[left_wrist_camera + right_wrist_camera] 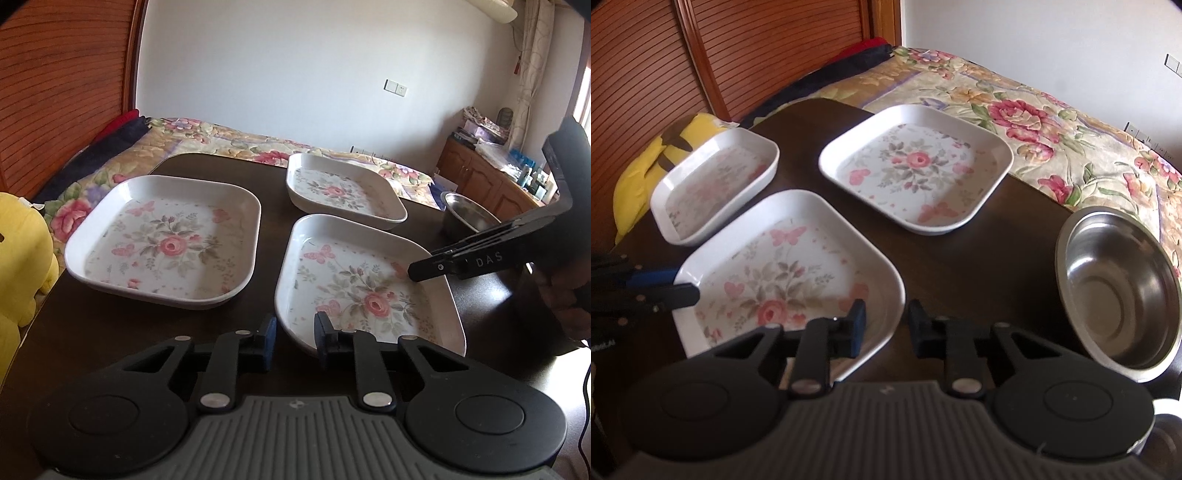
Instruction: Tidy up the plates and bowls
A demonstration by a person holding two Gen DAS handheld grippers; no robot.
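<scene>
Three white square plates with rose prints lie on a dark wooden table (271, 184). The nearest plate (362, 273) (783, 258) sits between both grippers. My left gripper (295, 336) is open, its fingers on either side of that plate's near-left rim. At the opposite corner my right gripper (886, 321) is open too, straddling the rim; in the left wrist view the right gripper (424, 267) reaches in over the plate's right edge. A second plate (166, 240) (716, 184) lies to the left and a third plate (343, 192) (916, 162) farther back. A steel bowl (1119, 288) (465, 214) stands empty at the right.
A bed with a floral quilt (1015, 110) borders the table's far side. A yellow plush toy (18, 258) leans at the left edge by a slatted wooden door (701, 55). A wooden cabinet (480, 173) with clutter stands far right.
</scene>
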